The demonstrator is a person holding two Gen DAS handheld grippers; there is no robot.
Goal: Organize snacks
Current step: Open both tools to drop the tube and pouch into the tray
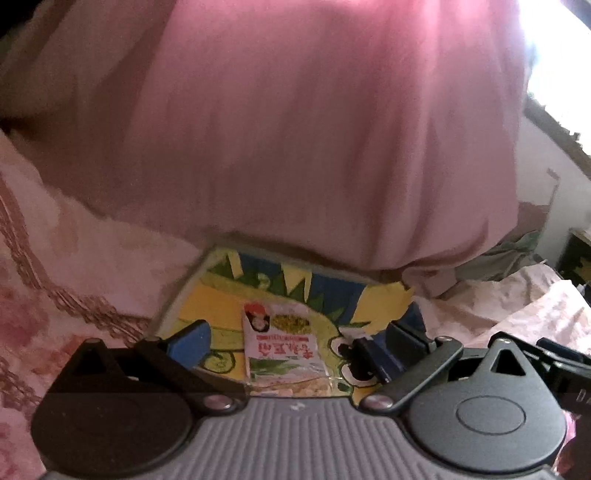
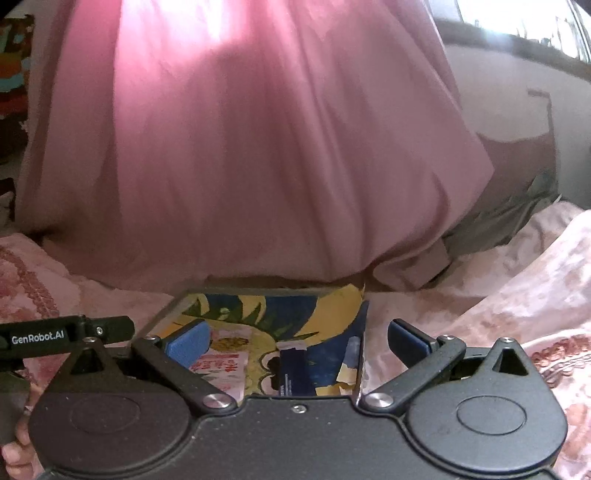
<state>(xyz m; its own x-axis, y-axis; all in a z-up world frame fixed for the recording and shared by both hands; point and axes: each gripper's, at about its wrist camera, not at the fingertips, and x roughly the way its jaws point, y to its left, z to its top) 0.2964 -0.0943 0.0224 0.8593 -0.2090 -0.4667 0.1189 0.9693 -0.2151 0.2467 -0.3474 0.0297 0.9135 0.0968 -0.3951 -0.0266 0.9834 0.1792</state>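
Note:
A cardboard box [image 1: 221, 295] with a yellow, green and blue cartoon print lies open on a pink bedspread. Inside it lies a white snack packet [image 1: 282, 347] with red print and a picture of green peas. My left gripper [image 1: 295, 339] is open just above the box, its fingers on either side of the packet. My right gripper [image 2: 297, 336] is open over the same box [image 2: 332, 314]. In the right wrist view a pink-and-white snack packet [image 2: 221, 365] and a dark blue packet [image 2: 293, 369] lie in the box.
A large pink quilt [image 1: 295, 129] is heaped right behind the box. The flowered bedspread [image 1: 55, 277] surrounds the box. A grey cloth [image 2: 517, 221] lies at the right. A bright window [image 2: 517, 18] is at the upper right.

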